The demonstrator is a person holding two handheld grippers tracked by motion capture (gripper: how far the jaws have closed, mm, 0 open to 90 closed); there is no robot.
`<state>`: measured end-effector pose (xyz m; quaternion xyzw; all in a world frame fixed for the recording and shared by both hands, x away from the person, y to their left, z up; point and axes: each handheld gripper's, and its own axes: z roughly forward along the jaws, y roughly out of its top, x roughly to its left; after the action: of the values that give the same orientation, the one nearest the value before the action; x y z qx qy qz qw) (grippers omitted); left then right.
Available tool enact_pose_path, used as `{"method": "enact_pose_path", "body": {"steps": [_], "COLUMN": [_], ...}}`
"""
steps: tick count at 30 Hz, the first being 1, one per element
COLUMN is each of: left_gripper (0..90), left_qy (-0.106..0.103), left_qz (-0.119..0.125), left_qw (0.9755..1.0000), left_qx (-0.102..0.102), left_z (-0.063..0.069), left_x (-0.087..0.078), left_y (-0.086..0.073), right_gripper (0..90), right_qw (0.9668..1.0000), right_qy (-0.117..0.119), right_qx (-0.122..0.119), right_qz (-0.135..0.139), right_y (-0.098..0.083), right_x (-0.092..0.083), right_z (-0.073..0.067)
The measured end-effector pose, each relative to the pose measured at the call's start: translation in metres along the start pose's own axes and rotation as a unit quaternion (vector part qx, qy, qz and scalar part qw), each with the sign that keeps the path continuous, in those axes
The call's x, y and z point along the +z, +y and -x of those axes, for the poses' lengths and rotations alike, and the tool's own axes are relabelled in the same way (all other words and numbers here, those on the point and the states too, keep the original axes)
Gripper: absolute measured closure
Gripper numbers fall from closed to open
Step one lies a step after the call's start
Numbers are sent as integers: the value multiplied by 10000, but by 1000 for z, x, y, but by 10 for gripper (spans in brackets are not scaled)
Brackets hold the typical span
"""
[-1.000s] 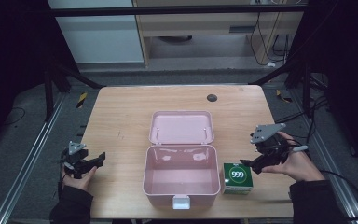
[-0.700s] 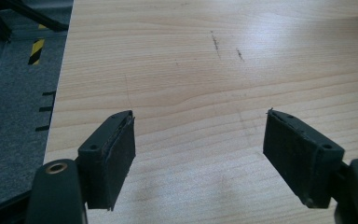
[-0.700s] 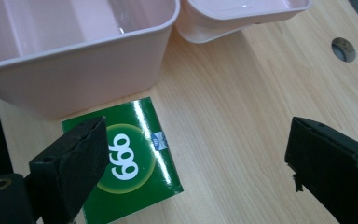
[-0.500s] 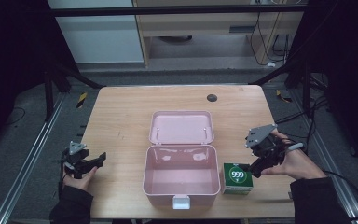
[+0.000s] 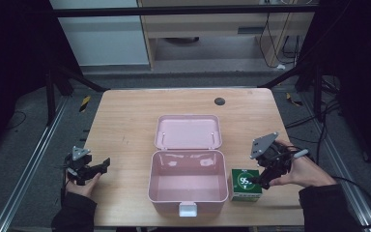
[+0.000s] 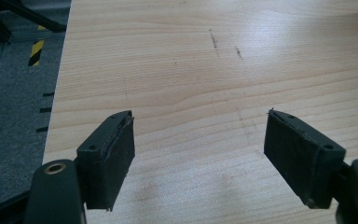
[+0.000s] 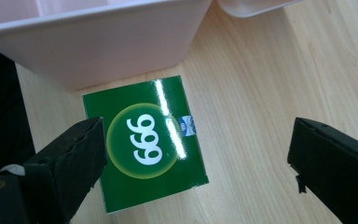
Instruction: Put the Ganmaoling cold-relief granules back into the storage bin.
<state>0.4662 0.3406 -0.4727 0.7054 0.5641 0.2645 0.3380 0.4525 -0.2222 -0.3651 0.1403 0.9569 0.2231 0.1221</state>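
- A pink box sits open at the middle of the wooden table, near the person's edge, its lid laid back flat behind it; the inside looks bare, though its near wall hides part of the floor.
- A green carton printed "999" lies on the table just right of the pink box, close to it or touching; the high view cannot settle which.
- The right gripper hangs over that carton with its jaws spread wide. In the right gripper view the carton lies between the jaws, nearer the left one, which covers its corner; the print reads upside down there, and the box wall is cut off by the top edge.
- The left gripper rests at the table's left edge, well apart from the box, jaws spread over bare wood.
- Both forearms are cut off by the bottom edge of the high view.
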Motion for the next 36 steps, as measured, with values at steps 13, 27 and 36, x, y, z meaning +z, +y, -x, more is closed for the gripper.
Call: {"method": "enact_pose_path", "body": {"steps": [13, 27, 36], "left_gripper": [236, 235, 235], "left_qy": [6, 10, 5], "left_qz": [-4, -16, -17], "left_qw": [10000, 10000, 10000], "left_qx": [14, 35, 42], "left_z": [0, 0, 0], "left_x": [0, 0, 0], "left_y": [0, 0, 0], "right_gripper": [30, 31, 32], "right_qw": [9990, 9981, 9967], "right_qy": [295, 410, 515], "right_qx": [-115, -163, -150], "right_qz": [-321, -439, -612], "right_y": [-3, -7, -8], "right_x": [16, 39, 53], "right_z": [-9, -15, -19]}}
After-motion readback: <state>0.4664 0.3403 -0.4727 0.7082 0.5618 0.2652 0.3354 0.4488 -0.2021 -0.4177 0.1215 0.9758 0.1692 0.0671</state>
